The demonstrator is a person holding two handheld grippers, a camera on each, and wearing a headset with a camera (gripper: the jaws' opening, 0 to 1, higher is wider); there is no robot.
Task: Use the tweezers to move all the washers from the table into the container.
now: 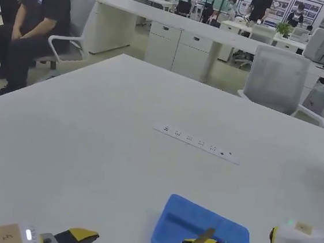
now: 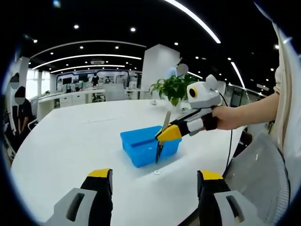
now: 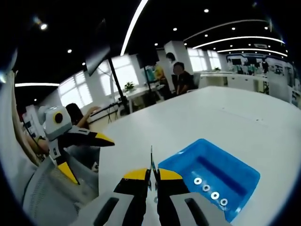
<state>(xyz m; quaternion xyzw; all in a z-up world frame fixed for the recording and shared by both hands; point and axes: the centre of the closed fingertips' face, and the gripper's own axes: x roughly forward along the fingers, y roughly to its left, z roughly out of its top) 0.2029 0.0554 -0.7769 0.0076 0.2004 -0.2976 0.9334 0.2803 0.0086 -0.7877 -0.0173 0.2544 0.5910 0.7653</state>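
I'm looking across a bright open office, with a wide white counter (image 2: 70, 141) carrying the work. One washer (image 2: 156, 173) is lying loose on it, just in front of the blue container (image 2: 148, 146). Four more washers (image 3: 206, 187) are already sitting in a row on the container's floor, so I'm judging the job to be nearly done.

The tweezers (image 2: 160, 141) are pointing down at the loose one, with their tip hanging just above it and not touching. My right hand-held gripper (image 2: 171, 133) is pinching them about mid-length, its yellow jaws closed tight on the metal. My left hand-held gripper (image 1: 77, 237) is idling low on the near side, jaws spread wide and carrying nothing.

I'm expecting the washer to be light, stiff and flat. It will probably be slick on this smooth top, so it is likely to skate away if I'm nudging rather than nipping. I'm planning to take it across the ring, one tine through the hole and one outside the rim. The tweezers are thin and springy, so I'm reckoning on a gentle squeeze, since too much may flick the washer out.

Farther off, a power strip (image 1: 197, 141) is lying flush in the counter. A plant (image 2: 174, 87) is standing beyond the container, and grey chairs (image 1: 279, 79) are lining the far edge.
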